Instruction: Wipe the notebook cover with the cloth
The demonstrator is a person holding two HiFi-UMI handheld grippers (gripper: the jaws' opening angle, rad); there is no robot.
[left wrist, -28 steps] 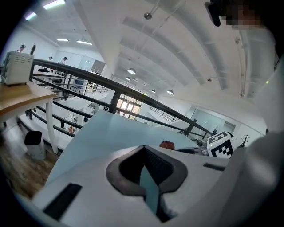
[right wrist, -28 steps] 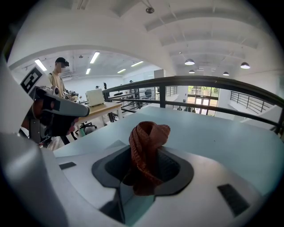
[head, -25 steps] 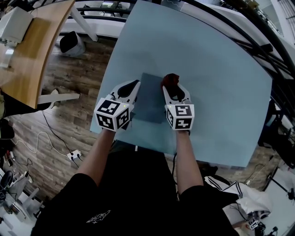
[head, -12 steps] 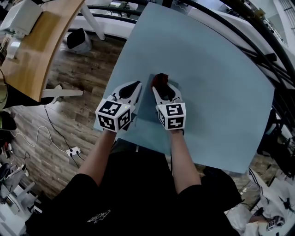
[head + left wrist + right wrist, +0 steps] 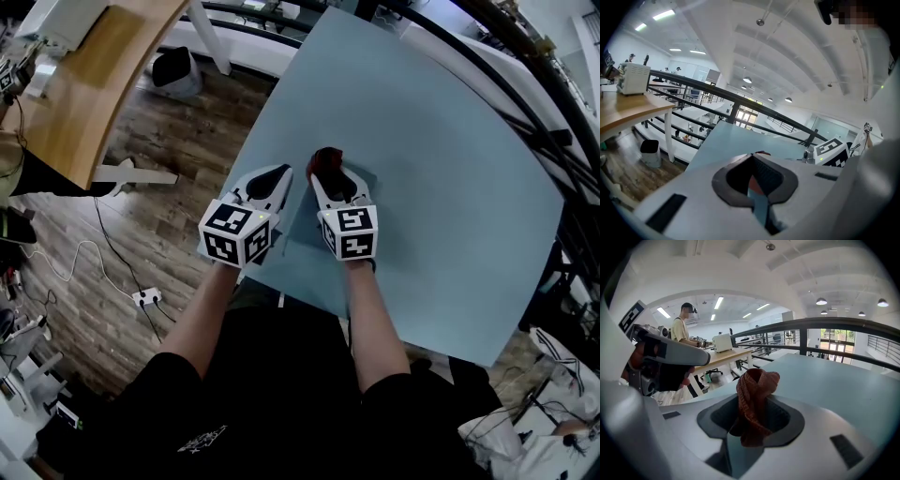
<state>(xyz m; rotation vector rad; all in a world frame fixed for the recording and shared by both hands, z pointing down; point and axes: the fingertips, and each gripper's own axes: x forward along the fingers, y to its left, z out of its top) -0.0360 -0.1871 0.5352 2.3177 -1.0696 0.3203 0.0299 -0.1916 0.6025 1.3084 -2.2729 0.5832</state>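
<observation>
The right gripper (image 5: 330,176) pinched a bunched red-brown cloth (image 5: 325,157) between its jaws, the wad standing out past the tips. It lay over the far part of the dark notebook (image 5: 302,208), which sat flat on the blue bench (image 5: 431,141) close to the near edge. The left gripper (image 5: 753,155) was just beside it at the notebook's left side, jaws pressed together with nothing between them. Whether it rested on the cover could not be told.

The step in hand looked like a wiping stroke across the cover. To do it well, the cloth wad, not the hard jaw tips, should bear on the cover, with light, even pressure. Strokes should run straight and overlap, edge to edge. The notebook would likely slide on the smooth bench, so the left gripper should press down on a corner, clear of the cloth's path.
</observation>
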